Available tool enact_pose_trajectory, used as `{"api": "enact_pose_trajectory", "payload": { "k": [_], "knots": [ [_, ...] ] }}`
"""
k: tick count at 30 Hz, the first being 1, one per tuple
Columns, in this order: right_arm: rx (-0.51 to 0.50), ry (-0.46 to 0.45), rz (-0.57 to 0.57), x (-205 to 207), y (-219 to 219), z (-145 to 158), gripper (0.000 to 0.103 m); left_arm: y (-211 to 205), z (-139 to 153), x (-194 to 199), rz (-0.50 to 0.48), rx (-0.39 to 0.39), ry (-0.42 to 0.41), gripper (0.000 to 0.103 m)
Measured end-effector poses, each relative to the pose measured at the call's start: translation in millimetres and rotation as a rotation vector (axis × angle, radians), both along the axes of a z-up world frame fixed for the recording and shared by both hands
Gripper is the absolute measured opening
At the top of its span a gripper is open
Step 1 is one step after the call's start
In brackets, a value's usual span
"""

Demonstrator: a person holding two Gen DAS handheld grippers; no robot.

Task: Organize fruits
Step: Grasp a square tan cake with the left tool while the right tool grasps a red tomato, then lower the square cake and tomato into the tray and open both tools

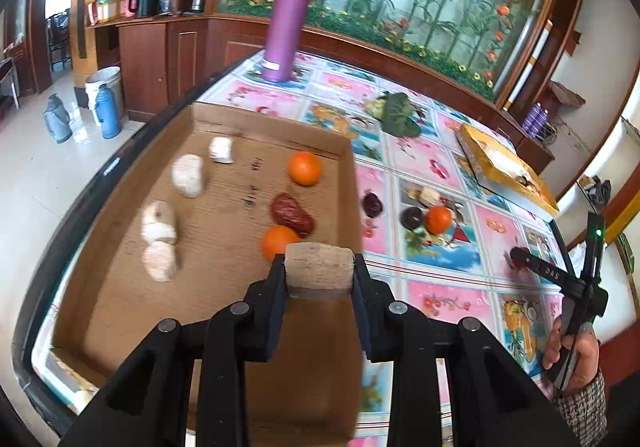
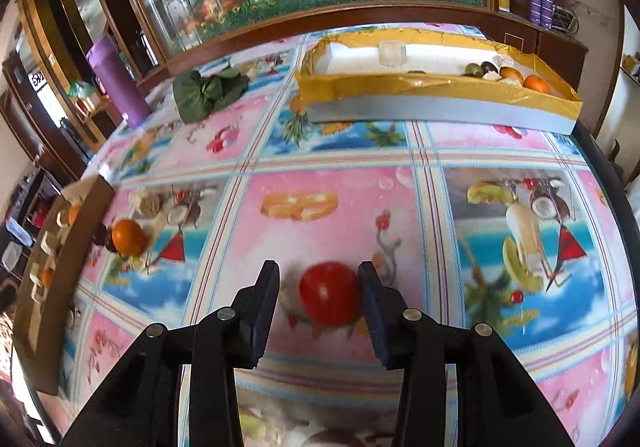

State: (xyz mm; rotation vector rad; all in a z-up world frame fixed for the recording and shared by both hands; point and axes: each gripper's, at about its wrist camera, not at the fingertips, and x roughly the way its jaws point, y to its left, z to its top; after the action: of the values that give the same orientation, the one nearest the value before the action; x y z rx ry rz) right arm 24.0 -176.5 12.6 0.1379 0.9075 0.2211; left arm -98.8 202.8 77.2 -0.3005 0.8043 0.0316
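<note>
Left wrist: our left gripper (image 1: 319,267) is clamped on a tan cork-like piece (image 1: 319,267) over the cardboard tray (image 1: 120,271), near its right wall. Right wrist: our right gripper (image 2: 319,285) is parted around a red tomato (image 2: 330,294) on the tablecloth (image 2: 328,183), near its front edge, left pad clear.
</note>
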Motion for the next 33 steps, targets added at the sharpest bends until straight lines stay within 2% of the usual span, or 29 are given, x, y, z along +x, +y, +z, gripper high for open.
{"api": "enact_pose_trajectory", "payload": {
  "k": [2, 7, 10, 14, 19, 22, 26, 30, 33],
  "knots": [
    [-0.025, 0.002, -0.025, -3, 0, -1, 0.03, 12, 0, -5, 0.017, -0.012, -0.007, 0.029],
    [-0.001, 0.029, -0.064, -5, -3, 2, 0.03, 34, -1, -21, 0.048, -0.001, -0.028, 0.029],
    [0.027, 0.021, -0.045, -13, 6, 17, 0.03, 53, -5, -26, 0.085, 0.008, -0.015, 0.029],
    [0.065, -0.03, 0.069, -34, 49, 54, 0.031, 78, -20, -26, 0.142, 0.019, 0.047, 0.029],
    [0.081, -0.067, 0.291, -63, 143, 84, 0.031, 95, -37, -25, 0.168, 0.006, 0.119, 0.03],
    [0.089, -0.042, 0.426, -78, 203, 79, 0.031, 98, -44, -20, 0.171, -0.001, 0.146, 0.03],
    [0.043, -0.004, 0.546, -95, 273, 57, 0.032, 101, -52, -13, 0.176, -0.015, 0.17, 0.029],
    [0.001, 0.029, 0.602, -107, 310, 36, 0.032, 107, -48, -18, 0.186, -0.079, 0.139, 0.031],
    [-0.039, 0.032, 0.622, -112, 326, 24, 0.032, 111, -39, -26, 0.203, -0.086, 0.092, 0.04]
  ]
}}
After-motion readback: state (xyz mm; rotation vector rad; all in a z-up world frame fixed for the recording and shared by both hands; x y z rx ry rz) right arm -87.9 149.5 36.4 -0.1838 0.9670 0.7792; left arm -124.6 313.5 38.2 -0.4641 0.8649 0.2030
